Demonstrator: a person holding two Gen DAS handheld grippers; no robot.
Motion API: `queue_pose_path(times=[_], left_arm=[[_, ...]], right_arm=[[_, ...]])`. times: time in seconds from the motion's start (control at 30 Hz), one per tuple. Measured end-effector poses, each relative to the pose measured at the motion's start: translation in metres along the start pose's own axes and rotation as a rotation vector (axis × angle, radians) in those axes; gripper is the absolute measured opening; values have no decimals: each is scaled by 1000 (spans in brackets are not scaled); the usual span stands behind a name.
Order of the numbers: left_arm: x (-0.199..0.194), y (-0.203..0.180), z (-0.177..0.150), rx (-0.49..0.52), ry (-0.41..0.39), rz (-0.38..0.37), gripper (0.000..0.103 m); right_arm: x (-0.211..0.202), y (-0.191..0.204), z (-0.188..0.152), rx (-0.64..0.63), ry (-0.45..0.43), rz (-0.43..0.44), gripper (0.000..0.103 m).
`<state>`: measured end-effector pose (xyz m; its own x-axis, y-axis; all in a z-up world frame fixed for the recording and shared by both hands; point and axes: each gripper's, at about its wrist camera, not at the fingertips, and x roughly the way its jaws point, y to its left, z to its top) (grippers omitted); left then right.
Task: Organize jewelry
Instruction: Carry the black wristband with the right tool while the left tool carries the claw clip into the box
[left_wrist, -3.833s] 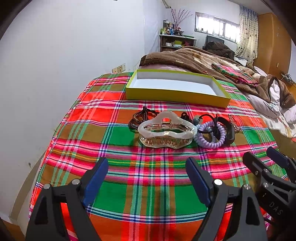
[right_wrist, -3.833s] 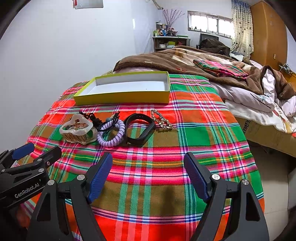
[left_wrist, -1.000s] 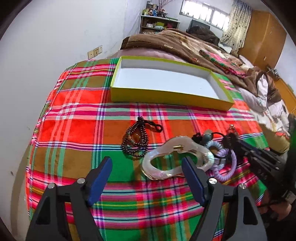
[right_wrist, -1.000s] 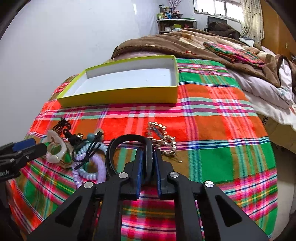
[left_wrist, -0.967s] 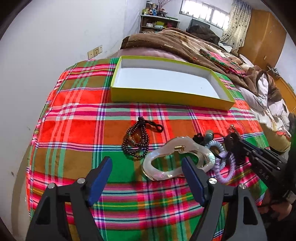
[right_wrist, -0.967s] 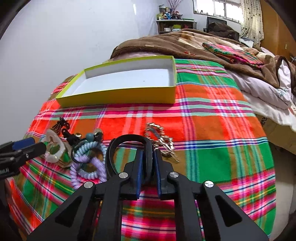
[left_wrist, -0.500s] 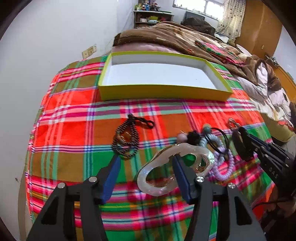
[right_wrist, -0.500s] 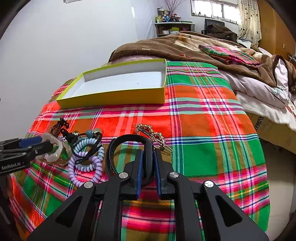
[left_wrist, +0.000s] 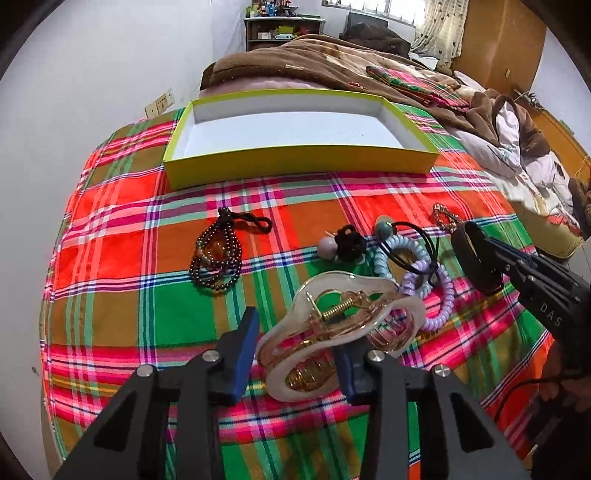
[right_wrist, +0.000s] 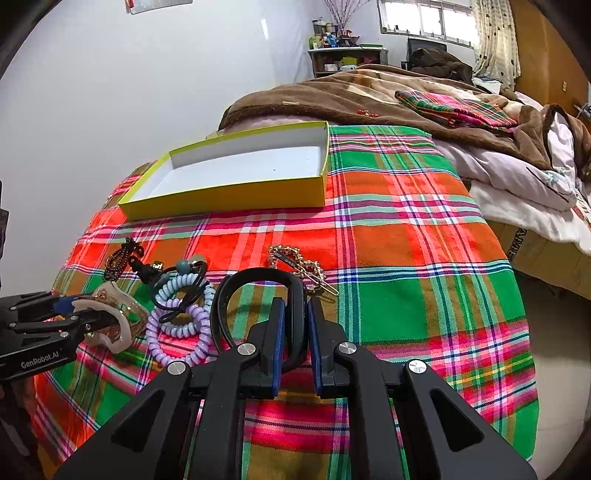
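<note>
- My left gripper (left_wrist: 295, 354) has just been closing its fingers around the pearly hair claw (left_wrist: 340, 332). The claw sits between the blue pads. The right pad is tucked against its near end; whether the left pad presses yet I cannot tell, as a thin gap seems to show there.
- The claw's long axis runs from near-left to far-right, slanting across my fingers, so I judge the grip takes it at its near lobe, not its middle.
- My right gripper (right_wrist: 295, 332) has its fingers clamped on the black band (right_wrist: 258, 295), which loops away toward the far side.
- The yellow box (left_wrist: 295, 162) lies at the far side of the plaid bedspread (left_wrist: 110, 258), straight ahead of the left gripper and far-left of the right one. It holds nothing yet.
- Both loads have to travel far across the spread. The left hand looks a little nearer the box's near wall.
- Still loose on the spread: the dark bead bracelet (left_wrist: 216, 258) to the left, the coiled hair ties (left_wrist: 421, 273) just right of the claw, and the gold clip (right_wrist: 303, 267) beyond the band.
</note>
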<state>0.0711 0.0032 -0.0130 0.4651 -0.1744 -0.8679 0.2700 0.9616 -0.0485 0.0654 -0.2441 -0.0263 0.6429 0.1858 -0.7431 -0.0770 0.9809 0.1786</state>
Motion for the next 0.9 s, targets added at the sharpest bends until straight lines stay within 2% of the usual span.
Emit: queue_pose_path(times=[0.4, 0.47, 0.5, 0.73, 0.9], left_arm=[[-10, 0, -9, -37, -35, -7, 37], [-13, 0, -10, -42, -39, -12, 22], [-14, 0, -10, -49, -43, -13, 19], [-14, 1, -11, -56, -39, -8, 19], [-22, 4, -8, -75, -70, -10, 19]], right_arm=[[-14, 3, -5, 2, -45, 29, 13], [-17, 5, -5, -2, -52, 29, 12], [-18, 5, -5, -3, -55, 30, 12], [-24, 6, -4, -6, -63, 27, 12], [-28, 8, -1, -11, -74, 27, 12]])
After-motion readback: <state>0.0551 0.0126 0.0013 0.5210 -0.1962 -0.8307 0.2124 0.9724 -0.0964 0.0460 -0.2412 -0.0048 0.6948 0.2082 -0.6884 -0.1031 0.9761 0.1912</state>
